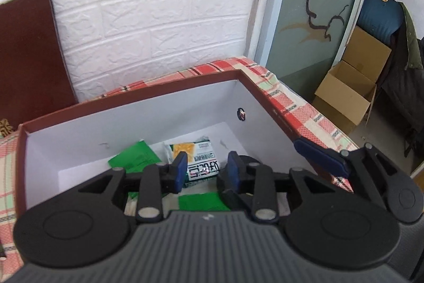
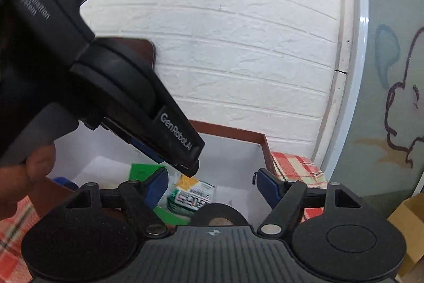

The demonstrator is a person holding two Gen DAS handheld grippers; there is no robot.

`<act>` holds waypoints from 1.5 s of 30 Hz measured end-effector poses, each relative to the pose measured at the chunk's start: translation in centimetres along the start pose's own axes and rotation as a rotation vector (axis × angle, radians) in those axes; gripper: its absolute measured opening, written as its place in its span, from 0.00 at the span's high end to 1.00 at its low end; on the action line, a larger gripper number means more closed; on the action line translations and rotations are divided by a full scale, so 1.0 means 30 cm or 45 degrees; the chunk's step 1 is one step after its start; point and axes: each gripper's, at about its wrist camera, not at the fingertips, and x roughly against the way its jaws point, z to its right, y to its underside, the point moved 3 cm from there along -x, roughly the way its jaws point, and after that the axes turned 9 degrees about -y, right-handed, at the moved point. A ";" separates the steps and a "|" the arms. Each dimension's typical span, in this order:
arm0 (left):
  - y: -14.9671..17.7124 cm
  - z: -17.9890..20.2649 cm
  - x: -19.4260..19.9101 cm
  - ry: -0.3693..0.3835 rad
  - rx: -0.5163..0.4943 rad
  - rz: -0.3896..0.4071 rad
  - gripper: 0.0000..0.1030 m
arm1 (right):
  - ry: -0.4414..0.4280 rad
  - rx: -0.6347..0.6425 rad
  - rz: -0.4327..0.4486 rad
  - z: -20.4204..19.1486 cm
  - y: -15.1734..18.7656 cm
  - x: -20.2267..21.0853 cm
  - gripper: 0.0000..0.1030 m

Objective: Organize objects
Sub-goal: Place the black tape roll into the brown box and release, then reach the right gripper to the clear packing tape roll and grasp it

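A red box with white inside walls (image 1: 132, 121) sits on a checked tablecloth. In it lie a white snack packet with yellow print (image 1: 197, 154), green packets (image 1: 135, 157) and a black tape roll (image 1: 247, 161). My left gripper (image 1: 208, 170) hangs over the box, jaws partly open and empty, the snack packet below the gap. My right gripper (image 2: 214, 183) is wide open and empty above the box (image 2: 233, 134), over the snack packet (image 2: 192, 194) and tape roll (image 2: 218, 214). The left gripper's body (image 2: 111, 86) crosses the right wrist view. One blue right fingertip (image 1: 322, 158) shows over the box rim.
A white brick wall stands behind the table. A dark brown board (image 1: 29, 49) leans at left. Cardboard boxes (image 1: 349, 89) and a blue chair with a jacket (image 1: 384, 15) stand on the floor at right. The checked tablecloth (image 1: 288, 100) ends near the box's right side.
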 end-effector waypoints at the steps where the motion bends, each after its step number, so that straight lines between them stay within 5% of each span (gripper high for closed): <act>1: 0.003 -0.006 0.025 -0.025 -0.004 0.014 0.63 | -0.007 -0.025 0.015 -0.007 0.003 0.037 0.33; 7: 0.071 -0.065 0.196 -0.123 0.026 0.079 0.56 | -0.027 -0.121 0.070 -0.070 -0.002 0.155 0.33; 16: 0.282 -0.233 0.370 -0.291 0.089 0.056 0.48 | -0.186 -0.252 0.005 -0.254 0.022 0.227 0.33; 24: 0.477 -0.512 0.435 -0.480 0.220 -0.006 0.47 | -0.385 -0.232 -0.114 -0.461 -0.002 0.178 0.33; 36: 0.738 -0.922 0.442 -0.677 0.380 -0.047 0.40 | -0.514 -0.129 -0.323 -0.719 0.044 0.047 0.33; 41: 0.907 -1.181 0.440 -0.841 0.465 -0.057 0.38 | -0.553 -0.073 -0.410 -0.793 0.066 -0.028 0.33; 43: 0.988 -1.255 0.445 -0.851 0.535 0.016 0.21 | -0.571 -0.050 -0.411 -0.826 0.055 -0.071 0.33; 45: 1.022 -1.311 0.473 -0.775 0.680 0.087 0.18 | -0.578 -0.014 -0.391 -0.871 0.035 -0.123 0.33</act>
